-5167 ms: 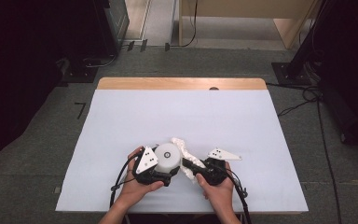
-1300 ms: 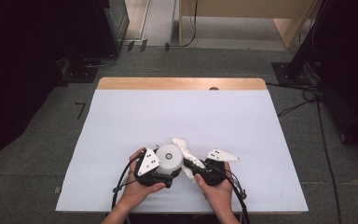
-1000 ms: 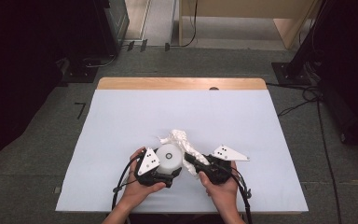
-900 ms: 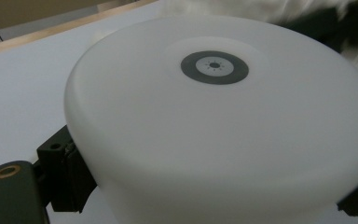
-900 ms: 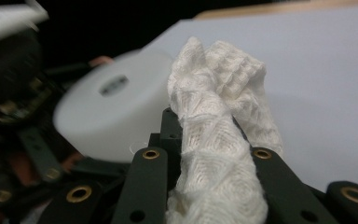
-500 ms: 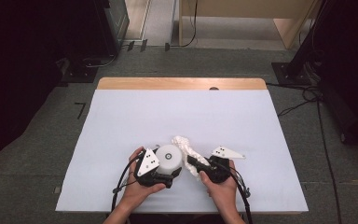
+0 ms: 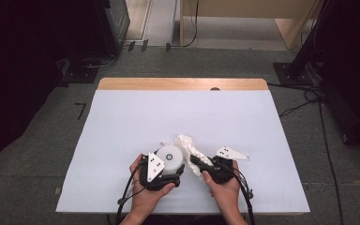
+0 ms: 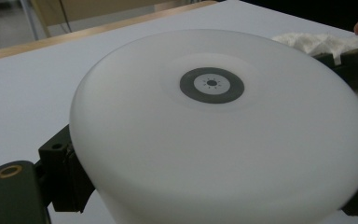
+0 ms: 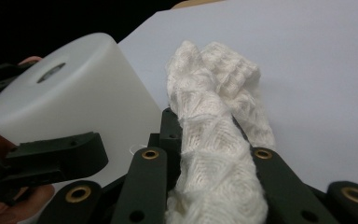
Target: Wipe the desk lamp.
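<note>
item one: squat white matte plastic cylinder (image 7: 169, 158), flat top bearing a dark grey ring with a small sun-like mark at its centre; stands upright near my edge of the pale blue tabletop (image 7: 122, 122), clamped between the jaws of my left tongs (image 7: 161, 174). item two: crumpled white open-knit cloth (image 7: 191, 146), waffle-textured, bunched into a thick rope; pinched tight in my right tongs (image 7: 198, 161), its free end resting on the tabletop just beside the cylinder's right side. both tongs closed on their items.
</note>
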The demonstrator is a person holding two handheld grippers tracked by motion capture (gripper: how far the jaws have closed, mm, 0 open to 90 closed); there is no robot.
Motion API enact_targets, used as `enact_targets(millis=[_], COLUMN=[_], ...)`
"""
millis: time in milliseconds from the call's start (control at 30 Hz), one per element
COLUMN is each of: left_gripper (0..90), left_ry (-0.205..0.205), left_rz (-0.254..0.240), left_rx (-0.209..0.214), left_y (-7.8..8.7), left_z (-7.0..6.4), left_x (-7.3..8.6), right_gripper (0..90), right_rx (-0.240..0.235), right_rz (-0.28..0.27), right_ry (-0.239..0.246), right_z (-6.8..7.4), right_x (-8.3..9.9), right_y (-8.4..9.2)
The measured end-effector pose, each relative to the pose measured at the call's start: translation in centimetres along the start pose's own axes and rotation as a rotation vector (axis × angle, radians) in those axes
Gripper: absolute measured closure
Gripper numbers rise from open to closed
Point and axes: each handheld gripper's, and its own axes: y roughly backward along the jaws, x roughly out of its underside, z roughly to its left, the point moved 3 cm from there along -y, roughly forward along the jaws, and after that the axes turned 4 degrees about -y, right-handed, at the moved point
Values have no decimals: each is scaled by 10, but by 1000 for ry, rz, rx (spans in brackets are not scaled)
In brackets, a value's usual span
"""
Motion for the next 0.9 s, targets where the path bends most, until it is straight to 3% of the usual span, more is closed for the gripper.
enact_targets(millis=[67, 133, 233, 300, 367, 467, 600, 733, 900], left_gripper=[86, 86, 87, 86, 86, 86, 86, 86, 86], left_ry=[-44, -84, -52, -69, -90, -90, -87, -89, -85], left_rz=[-14, -49, -51, -22, -25, -25, -21, -22, -24], left_rx=[51, 128, 225, 225, 214, 215, 219, 219, 225], left_y=[-1, -1, -1, -4, -4, -4, -4, -4, -4], left_z=[5, 14, 27, 27, 24, 22, 23, 22, 23], left_x=[-1, -3, -3, 1, 1, 1, 1, 1, 2], right_gripper=[766, 766, 766, 766, 766, 766, 766, 768, 768], right_rx=[-7, -28, -62, -87, -99, -97, -83, -136, -92], right_rz=[-12, -35, -72, -98, -124, -117, -67, 1, 81], right_ry=[-1, 11, 32, 57, 88, 92, 73, -26, -22], right_z=[2, 9, 23, 35, 44, 47, 37, 18, 8], right_x=[-3, -9, -19, -25, -30, -28, -16, -7, 9], right_y=[3, 8, 16, 22, 27, 25, 12, 1, -13])
